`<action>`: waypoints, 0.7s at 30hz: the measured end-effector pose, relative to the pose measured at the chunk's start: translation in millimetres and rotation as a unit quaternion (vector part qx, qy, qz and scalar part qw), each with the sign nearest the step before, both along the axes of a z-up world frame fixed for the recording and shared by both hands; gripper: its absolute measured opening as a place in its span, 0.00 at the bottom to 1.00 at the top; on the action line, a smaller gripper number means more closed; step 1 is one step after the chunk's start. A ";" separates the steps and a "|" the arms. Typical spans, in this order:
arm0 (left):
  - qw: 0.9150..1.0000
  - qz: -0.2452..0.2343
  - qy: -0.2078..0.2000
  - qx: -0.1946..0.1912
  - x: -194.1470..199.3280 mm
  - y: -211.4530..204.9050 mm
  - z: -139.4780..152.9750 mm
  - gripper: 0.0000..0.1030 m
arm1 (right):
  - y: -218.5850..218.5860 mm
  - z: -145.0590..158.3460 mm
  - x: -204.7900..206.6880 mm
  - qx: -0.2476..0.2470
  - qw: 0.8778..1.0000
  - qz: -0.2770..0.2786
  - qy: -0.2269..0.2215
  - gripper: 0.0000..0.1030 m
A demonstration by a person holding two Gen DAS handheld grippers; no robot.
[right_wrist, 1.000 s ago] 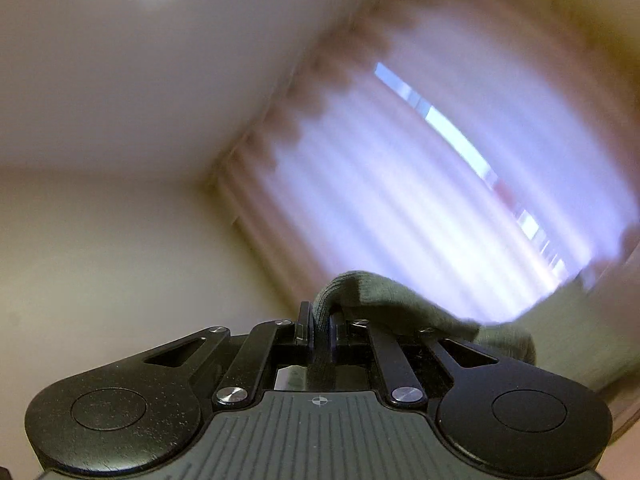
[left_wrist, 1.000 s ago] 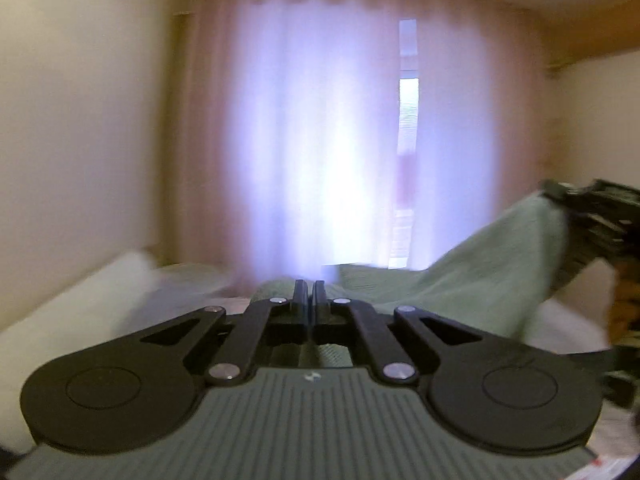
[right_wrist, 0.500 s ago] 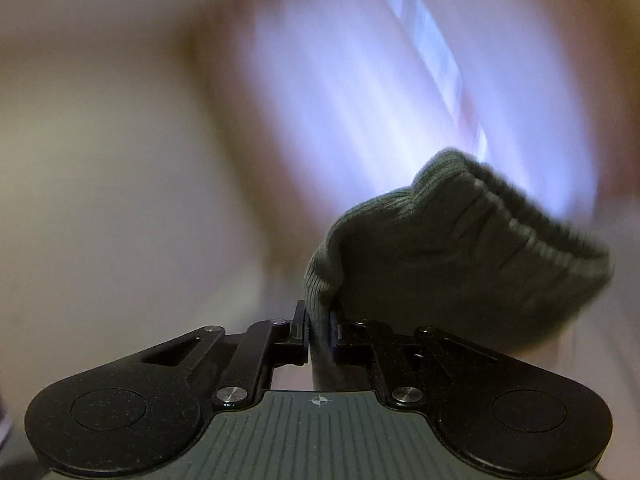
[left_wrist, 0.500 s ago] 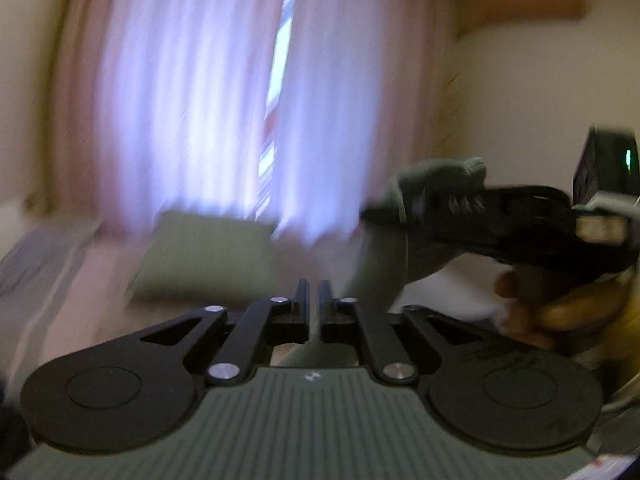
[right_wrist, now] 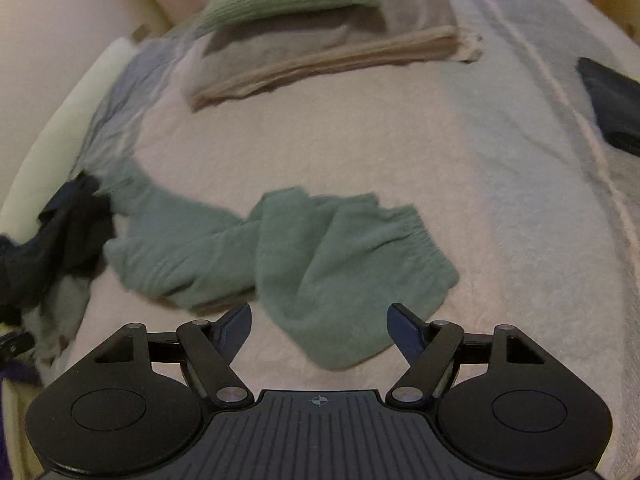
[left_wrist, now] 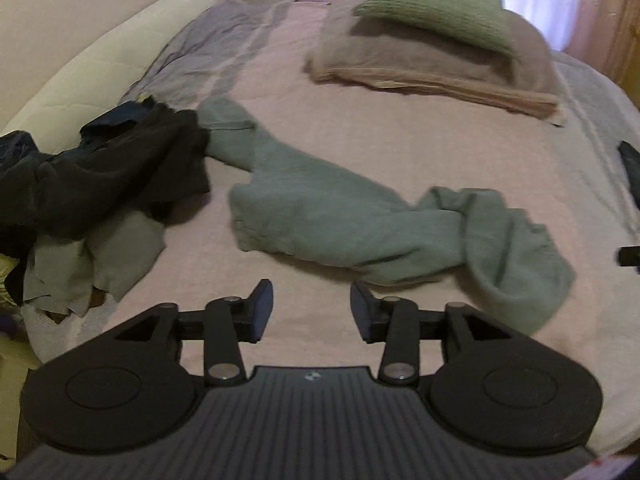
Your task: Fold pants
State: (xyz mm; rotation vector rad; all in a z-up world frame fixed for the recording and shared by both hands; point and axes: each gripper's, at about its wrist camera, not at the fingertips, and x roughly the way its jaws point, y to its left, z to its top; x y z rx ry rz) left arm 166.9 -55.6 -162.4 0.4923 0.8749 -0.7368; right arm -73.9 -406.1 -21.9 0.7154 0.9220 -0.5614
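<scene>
Left wrist view: the green pants (left_wrist: 360, 220) are seen lying crumpled on the pale bedspread (left_wrist: 400, 132), one end just beside a heap of dark clothes (left_wrist: 108, 172). The left gripper (left_wrist: 311, 312) is held above bare bedspread, its jaws just opened, nothing between them. From the right wrist, the right gripper (right_wrist: 320, 328) is shown spread wide, jaws just opened, over the near edge of the pants (right_wrist: 304, 264), untouched by the pads. Folded textiles (right_wrist: 320, 28) are stacked farther back.

pants (left_wrist: 344, 216) | sage-green knit | crumpled, twisted | lying loose mid-bed
</scene>
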 end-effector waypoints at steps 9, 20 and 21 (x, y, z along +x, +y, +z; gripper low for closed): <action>0.998 -0.065 -0.004 -0.005 158.4 -64.8 -60.7 0.61 | -42.5 -20.1 34.6 -0.051 0.986 -0.156 -0.001 0.70; 0.994 -0.106 0.014 0.004 350.2 -208.8 -202.7 0.64 | -39.0 -58.5 45.4 -0.054 0.945 -0.315 0.071 0.70; 0.995 -0.103 0.014 0.008 361.2 -220.0 -215.4 0.64 | -38.8 -62.6 42.3 -0.054 0.941 -0.324 0.082 0.70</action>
